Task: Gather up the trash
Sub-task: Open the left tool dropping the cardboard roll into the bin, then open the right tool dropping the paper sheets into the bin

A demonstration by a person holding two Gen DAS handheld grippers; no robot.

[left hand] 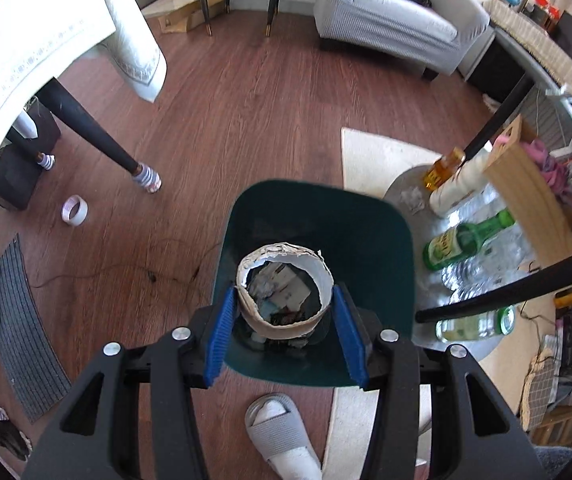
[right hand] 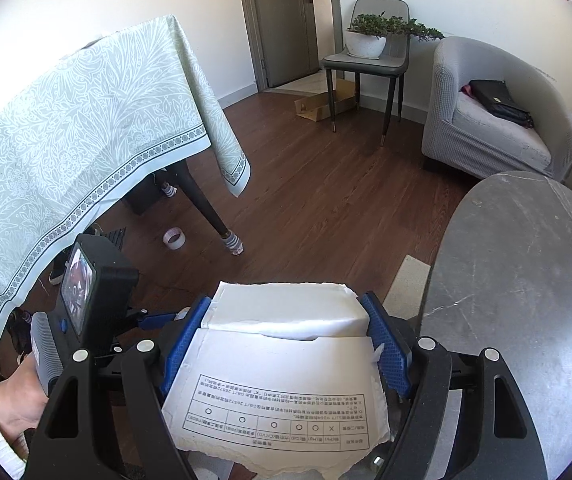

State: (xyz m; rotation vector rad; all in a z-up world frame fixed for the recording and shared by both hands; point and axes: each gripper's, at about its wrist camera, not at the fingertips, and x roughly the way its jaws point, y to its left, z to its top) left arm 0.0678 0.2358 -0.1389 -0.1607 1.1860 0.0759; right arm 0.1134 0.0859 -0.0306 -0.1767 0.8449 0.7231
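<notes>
Counting the trash: one torn paper cup (left hand: 285,292) is sitting clamped between the left gripper (left hand: 286,312) and its blue fingers (left hand: 219,340), directly above one dark green bin (left hand: 318,280). One torn white cardboard piece (right hand: 282,364) is being squeezed by the right gripper (right hand: 286,344), its fingers (right hand: 390,348) pressing on both edges. Only the left view is showing the bin, two green bottles (left hand: 468,240) at three o'clock, a tape roll (left hand: 75,210) at nine and a slippered foot (left hand: 282,436) at six. Only the right view is showing the grey round desk (right hand: 526,280) at three o'clock, the potted plant (right hand: 370,38) on a chair at twelve, and a hand (right hand: 14,404) at eight.
</notes>
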